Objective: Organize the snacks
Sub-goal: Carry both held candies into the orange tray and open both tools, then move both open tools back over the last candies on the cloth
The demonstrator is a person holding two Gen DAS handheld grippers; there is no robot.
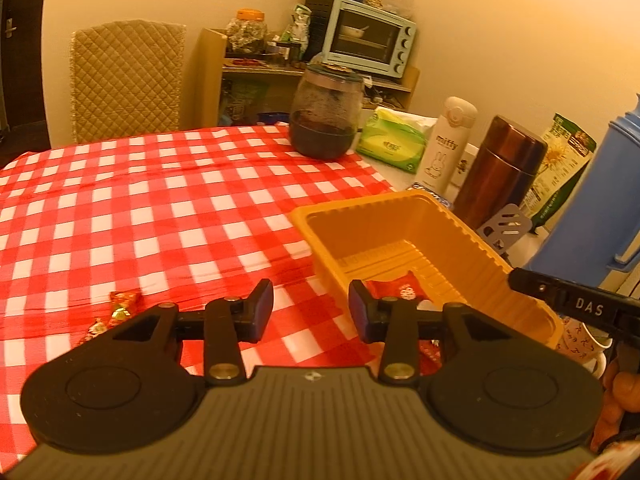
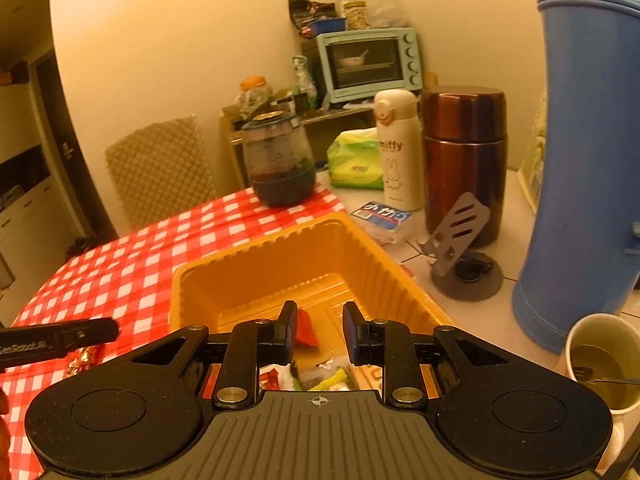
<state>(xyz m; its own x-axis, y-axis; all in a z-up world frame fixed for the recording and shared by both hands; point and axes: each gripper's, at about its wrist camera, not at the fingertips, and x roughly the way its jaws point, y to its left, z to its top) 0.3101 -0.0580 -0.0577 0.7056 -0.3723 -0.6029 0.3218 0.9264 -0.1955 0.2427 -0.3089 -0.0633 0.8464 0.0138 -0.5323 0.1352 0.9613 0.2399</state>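
place: home dining corner, likely beside a kitchen | table: red-and-white checked tablecloth (image 1: 160, 208), quilted chair (image 1: 128, 80) | wall shelf: light-blue toaster oven (image 2: 370, 64), snack jars (image 1: 247, 36) | tabletop: Miffy flask (image 2: 398, 152), brown steel thermos (image 2: 464, 160), blue thermos jug (image 2: 588, 184), tissue pack (image 1: 394, 140), mug (image 2: 600, 360)

left gripper (image 1: 311, 310): jaws apart, empty, pointing to 12 o'clock
right gripper (image 2: 319, 332): jaws apart, empty, pointing to 12 o'clock
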